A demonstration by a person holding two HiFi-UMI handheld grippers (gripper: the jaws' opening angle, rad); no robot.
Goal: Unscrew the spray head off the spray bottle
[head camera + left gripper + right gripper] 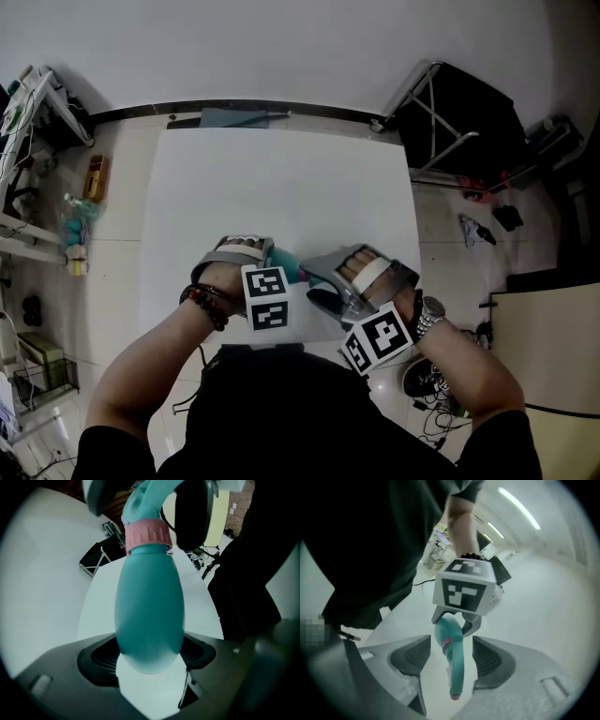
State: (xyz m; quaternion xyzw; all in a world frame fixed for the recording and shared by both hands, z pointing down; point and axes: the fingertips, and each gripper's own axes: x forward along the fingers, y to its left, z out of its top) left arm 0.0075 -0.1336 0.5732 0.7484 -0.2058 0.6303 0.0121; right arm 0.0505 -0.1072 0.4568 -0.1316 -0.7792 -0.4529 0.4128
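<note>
A teal spray bottle (149,606) with a pink collar (147,536) sits between the pads of my left gripper (149,660), which is shut on its rounded body. In the head view both grippers are close together over the white table's (281,178) near edge, and only a bit of the bottle (289,269) shows between them. My left gripper (246,253) points steeply down. My right gripper (361,270) reaches in from the right. The long teal spray head (457,667) lies between the jaws of my right gripper (450,657), which stand open with a gap on each side.
The white table ends close in front of the person's dark shirt (281,403). A black folding frame (450,122) stands on the floor at the back right. Shelves with clutter (28,141) line the left side, and cables and small items (487,225) lie on the floor at the right.
</note>
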